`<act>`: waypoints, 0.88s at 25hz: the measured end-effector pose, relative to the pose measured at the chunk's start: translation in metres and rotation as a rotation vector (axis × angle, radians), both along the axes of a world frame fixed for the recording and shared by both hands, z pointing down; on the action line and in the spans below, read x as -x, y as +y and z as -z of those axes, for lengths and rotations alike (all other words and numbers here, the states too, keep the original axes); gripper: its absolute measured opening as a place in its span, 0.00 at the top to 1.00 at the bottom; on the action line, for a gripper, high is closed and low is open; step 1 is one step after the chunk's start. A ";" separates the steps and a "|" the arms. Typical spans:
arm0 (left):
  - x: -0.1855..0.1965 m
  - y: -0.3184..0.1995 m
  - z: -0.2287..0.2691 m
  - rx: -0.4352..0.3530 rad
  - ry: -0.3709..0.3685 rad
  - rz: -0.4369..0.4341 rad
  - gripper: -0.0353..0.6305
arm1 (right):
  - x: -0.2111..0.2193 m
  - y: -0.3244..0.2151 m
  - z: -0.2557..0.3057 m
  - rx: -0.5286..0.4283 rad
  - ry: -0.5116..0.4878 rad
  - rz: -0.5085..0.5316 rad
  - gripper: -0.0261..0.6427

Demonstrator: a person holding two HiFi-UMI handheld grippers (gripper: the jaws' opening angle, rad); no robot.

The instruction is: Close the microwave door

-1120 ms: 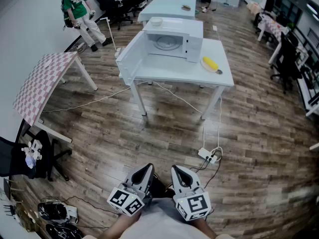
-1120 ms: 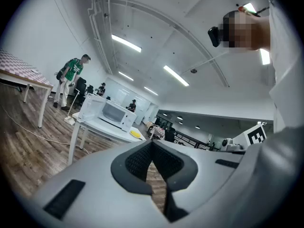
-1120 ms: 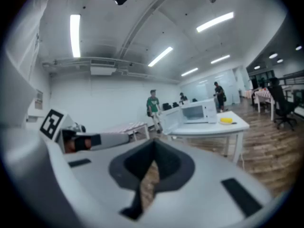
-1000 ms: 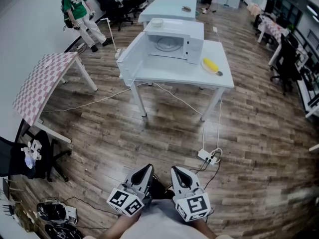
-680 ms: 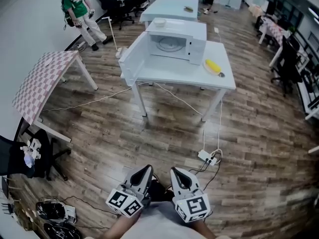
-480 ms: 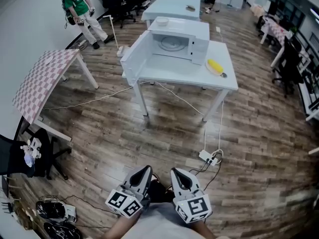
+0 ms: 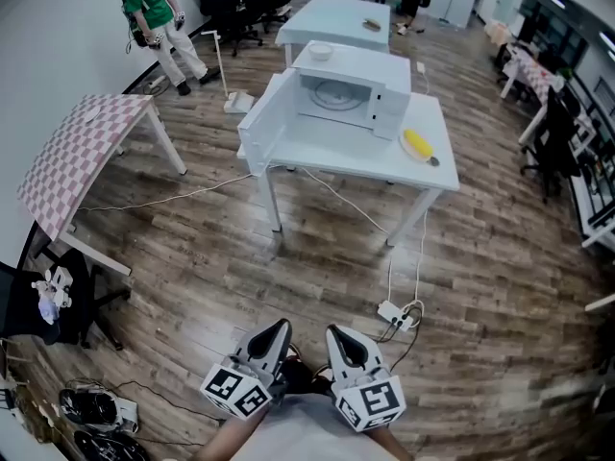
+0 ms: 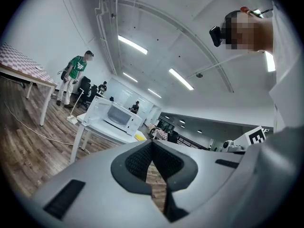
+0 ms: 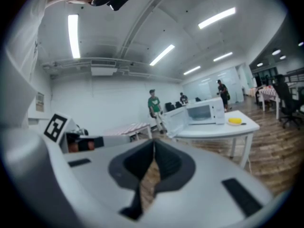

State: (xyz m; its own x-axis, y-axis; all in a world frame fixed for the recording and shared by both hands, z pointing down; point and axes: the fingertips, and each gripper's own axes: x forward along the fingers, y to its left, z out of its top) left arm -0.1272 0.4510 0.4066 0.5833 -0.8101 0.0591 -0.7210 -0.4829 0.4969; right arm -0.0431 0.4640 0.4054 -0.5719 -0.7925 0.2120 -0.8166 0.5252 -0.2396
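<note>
Wooden floor [image 7: 288, 248]: a wide stretch lies between the person and the work, so both grippers are well apart from the target.

White table [image 7: 365, 166]: stands across the room; it carries the microwave [image 7: 351, 70] at the far left part of the tabletop, cavity facing the person.

Microwave door [image 7: 261, 123]: fully open, hinged on the left, standing out past the tabletop's near left corner; interior empty so far as can be seen; task not begun.

Left gripper [image 7: 277, 329]: held low against the body; jaws pressed together, nothing between them.

Right gripper [image 7: 338, 334]: alongside the left, likewise clenched and empty.

Lesser items: a small bowl [image 7: 321, 52] on the microwave roof; a yellow item [image 7: 417, 144] near the tabletop's right edge, clear of the door's swing; a power strip [image 7: 392, 311] with cable on the floor ahead.

Judgement on the step in hand: approach is required first, stepping round the power strip; the closed jaws will serve as a blunt pusher; best contact is on the door's outer face near its free edge, away from the hinge; push steadily through the arc until the latch seats, and avoid jolting the microwave, lest the bowl shift.
</note>
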 end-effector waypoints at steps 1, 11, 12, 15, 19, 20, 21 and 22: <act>0.002 -0.004 0.002 -0.005 0.003 0.000 0.92 | 0.002 -0.004 0.002 -0.001 0.003 0.001 0.93; 0.028 -0.031 0.015 -0.032 0.037 0.004 0.92 | 0.031 -0.034 0.011 -0.010 0.026 0.029 0.92; 0.031 -0.032 0.016 -0.034 0.039 0.003 0.92 | 0.034 -0.036 0.012 -0.011 0.029 0.033 0.93; 0.042 -0.035 0.015 -0.040 0.046 0.002 0.92 | 0.047 -0.042 0.012 -0.018 0.033 0.045 0.92; 0.058 -0.039 0.015 -0.051 0.058 0.006 0.92 | 0.067 -0.046 0.012 -0.026 0.035 0.071 0.92; 0.062 -0.041 0.014 -0.054 0.059 0.007 0.92 | 0.071 -0.047 0.011 -0.023 0.035 0.075 0.92; 0.065 -0.042 0.013 -0.054 0.060 0.009 0.92 | 0.076 -0.048 0.009 -0.019 0.034 0.078 0.92; 0.069 -0.043 0.012 -0.051 0.060 0.010 0.92 | 0.080 -0.048 0.008 -0.016 0.032 0.080 0.92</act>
State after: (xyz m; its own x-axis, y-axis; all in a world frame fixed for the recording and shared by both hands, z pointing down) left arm -0.1961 0.4083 0.3947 0.5765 -0.8169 -0.0174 -0.6954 -0.5018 0.5143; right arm -0.1229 0.4160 0.3973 -0.6270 -0.7477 0.2189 -0.7787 0.5928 -0.2056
